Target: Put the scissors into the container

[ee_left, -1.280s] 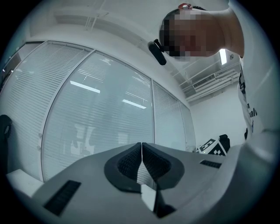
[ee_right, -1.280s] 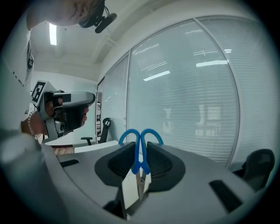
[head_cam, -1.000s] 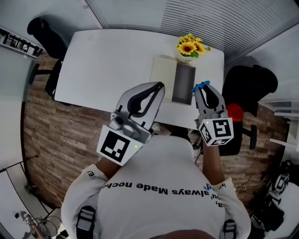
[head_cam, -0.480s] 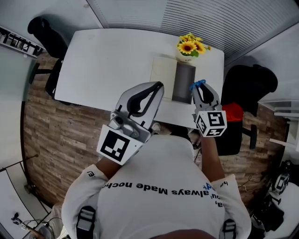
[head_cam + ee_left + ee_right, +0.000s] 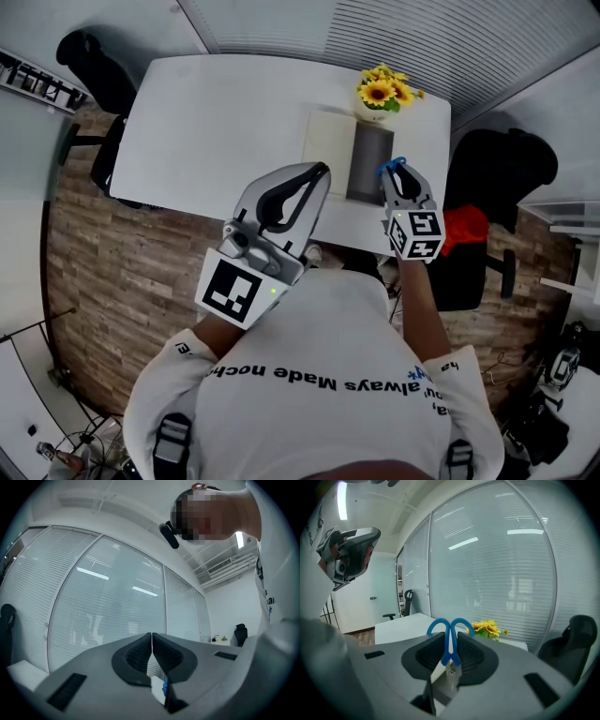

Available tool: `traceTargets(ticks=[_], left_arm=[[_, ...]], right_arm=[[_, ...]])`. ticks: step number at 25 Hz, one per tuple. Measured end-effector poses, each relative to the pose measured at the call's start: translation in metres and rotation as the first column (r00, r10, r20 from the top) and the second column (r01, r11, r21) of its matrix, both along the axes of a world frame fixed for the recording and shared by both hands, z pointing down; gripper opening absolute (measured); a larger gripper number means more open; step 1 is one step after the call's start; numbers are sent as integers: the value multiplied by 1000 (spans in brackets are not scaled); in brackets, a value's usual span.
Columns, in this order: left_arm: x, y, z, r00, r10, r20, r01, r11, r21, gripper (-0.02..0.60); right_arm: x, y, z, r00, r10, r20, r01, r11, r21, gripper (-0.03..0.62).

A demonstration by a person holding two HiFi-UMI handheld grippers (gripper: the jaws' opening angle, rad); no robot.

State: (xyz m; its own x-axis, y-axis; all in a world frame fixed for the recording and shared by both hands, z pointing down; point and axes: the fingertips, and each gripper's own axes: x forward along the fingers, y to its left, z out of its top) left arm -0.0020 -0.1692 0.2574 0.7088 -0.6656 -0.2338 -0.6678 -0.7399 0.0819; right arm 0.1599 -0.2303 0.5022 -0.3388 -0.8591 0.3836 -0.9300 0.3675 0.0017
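A person's right tool (image 5: 397, 174) was clamped tight on a pair of blue-handled steel scissors (image 5: 393, 167). Its jaws pinched the shanks just below the two blue loops, which jutted out beyond the jaw tips while the closed blades ran back toward the tool's body. The scissors were carried in the air at the near right corner of the dark grey rectangular container (image 5: 368, 150), which lay on the long white surface (image 5: 225, 117) between a cream rectangular pad (image 5: 328, 141) and the surface's right edge, just in front of a small pot of yellow sunflowers (image 5: 380, 92). The left tool (image 5: 322, 172) hung to the left of the container with its jaws pressed together on nothing, taking no part in the work. The job appeared to be at the carrying stage, with the scissors lifted and brought almost to the container but not yet inside it. The next move would likely call for shifting the right tool a little left over the opening, lowering it and parting the jaws. How far the scissors stood above the container could not be told from these views.
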Motion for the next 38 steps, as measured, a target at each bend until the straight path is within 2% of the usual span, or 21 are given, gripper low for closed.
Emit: traceTargets(ticks=[6, 38], left_arm=[[-2, 0, -1, 1000, -3, -6, 3, 1000, 1, 23], [-4, -1, 3, 1000, 4, 14, -4, 1000, -9, 23]], right_arm=[[2, -8, 27, 999, 7, 45, -5, 998, -56, 91], [11, -41, 116, 999, 28, 16, -24, 970, -241, 91]])
